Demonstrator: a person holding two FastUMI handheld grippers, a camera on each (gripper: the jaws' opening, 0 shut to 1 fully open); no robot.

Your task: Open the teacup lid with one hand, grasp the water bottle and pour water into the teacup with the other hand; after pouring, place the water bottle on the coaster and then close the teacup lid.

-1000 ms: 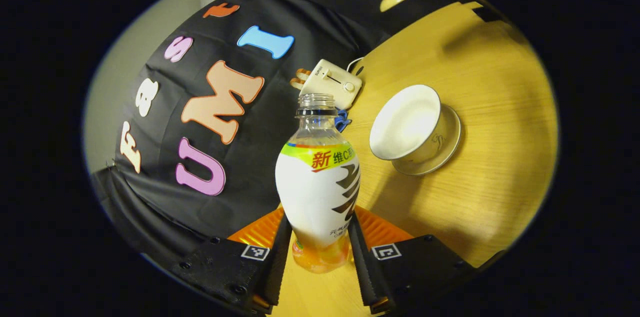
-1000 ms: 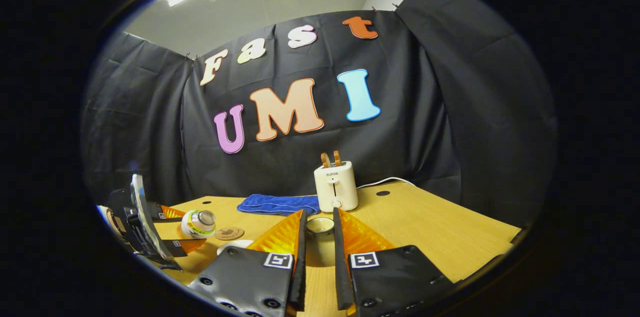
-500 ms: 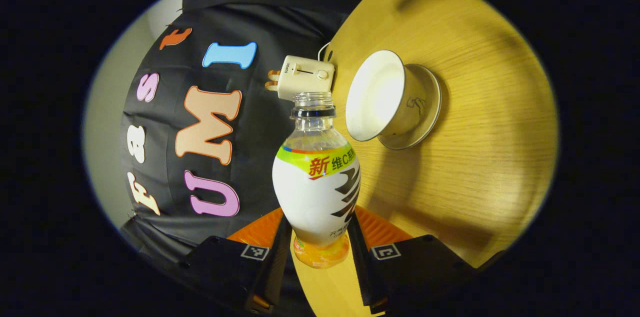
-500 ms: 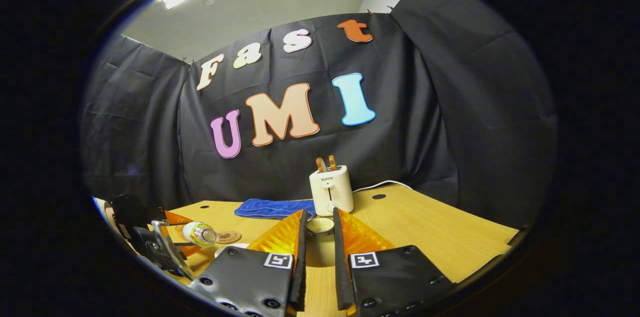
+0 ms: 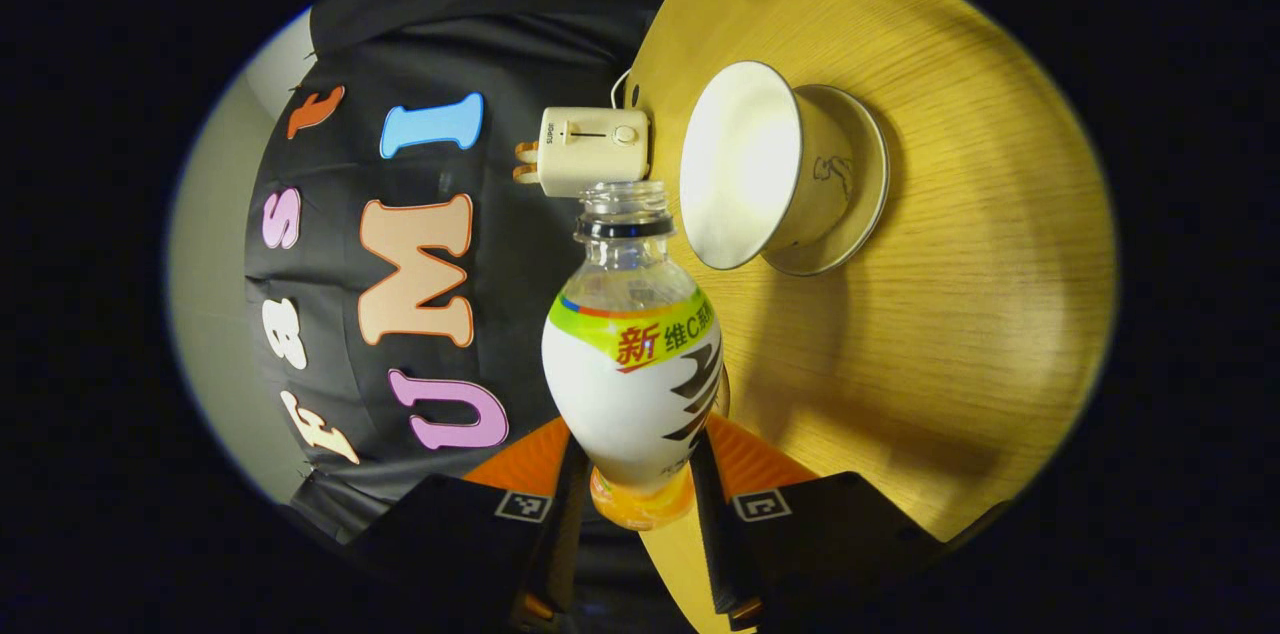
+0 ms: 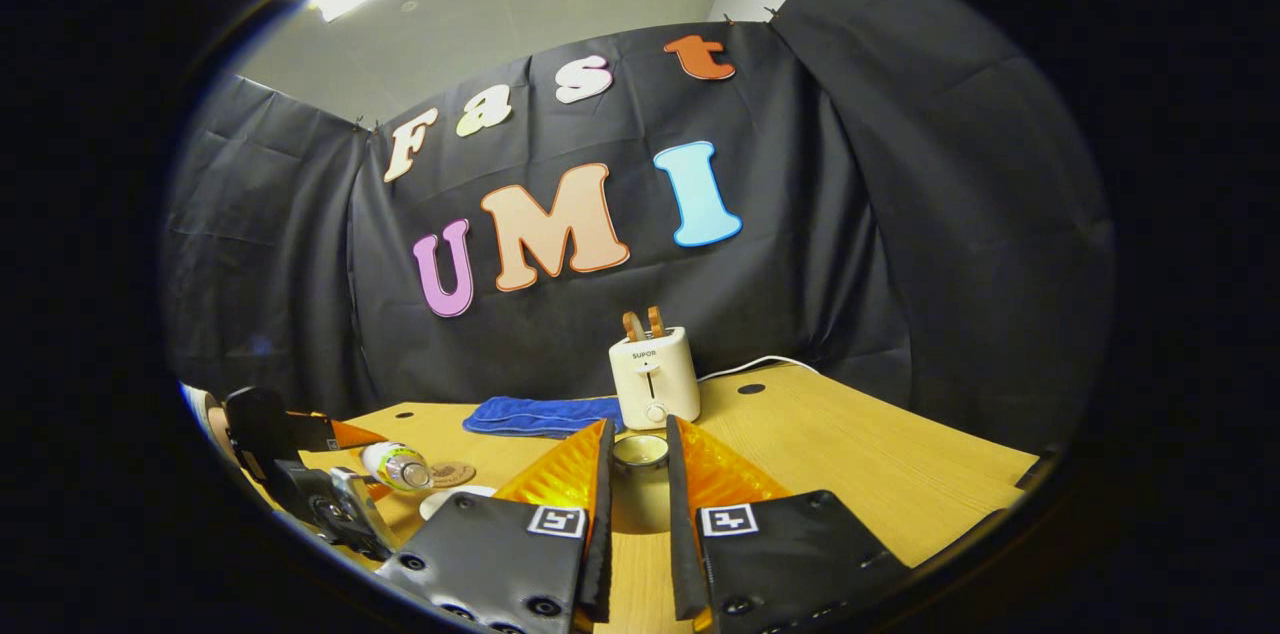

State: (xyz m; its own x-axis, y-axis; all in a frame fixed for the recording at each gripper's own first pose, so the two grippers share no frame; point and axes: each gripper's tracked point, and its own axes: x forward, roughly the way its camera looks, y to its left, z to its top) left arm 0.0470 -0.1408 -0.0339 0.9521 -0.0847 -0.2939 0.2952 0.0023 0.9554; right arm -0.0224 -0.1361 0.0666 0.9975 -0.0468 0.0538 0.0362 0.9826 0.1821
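Observation:
My left gripper (image 5: 637, 459) is shut on a water bottle (image 5: 632, 354) with a white label and no cap, gripping its lower body. The bottle lies tipped far over, its open mouth (image 5: 627, 199) close beside the rim of the white teacup (image 5: 745, 164). The cup stands uncovered on its saucer (image 5: 865, 184). No stream of water is visible. My right gripper (image 6: 640, 439) is shut on the teacup lid (image 6: 640, 456), held above the table. In the right gripper view the tipped bottle (image 6: 397, 465) and the left gripper (image 6: 372, 466) are at the lower left, next to a round coaster (image 6: 452, 472).
A white toaster (image 6: 655, 379) stands at the back of the wooden table (image 6: 850, 454), its cord running right. A folded blue towel (image 6: 540, 414) lies left of it. The toaster (image 5: 590, 149) sits just beyond the bottle's mouth in the left gripper view.
My left gripper has rolled further over, tipping the bottle more and bringing its mouth closer to the cup's rim. My right gripper has kept hold of the lid, nearly still.

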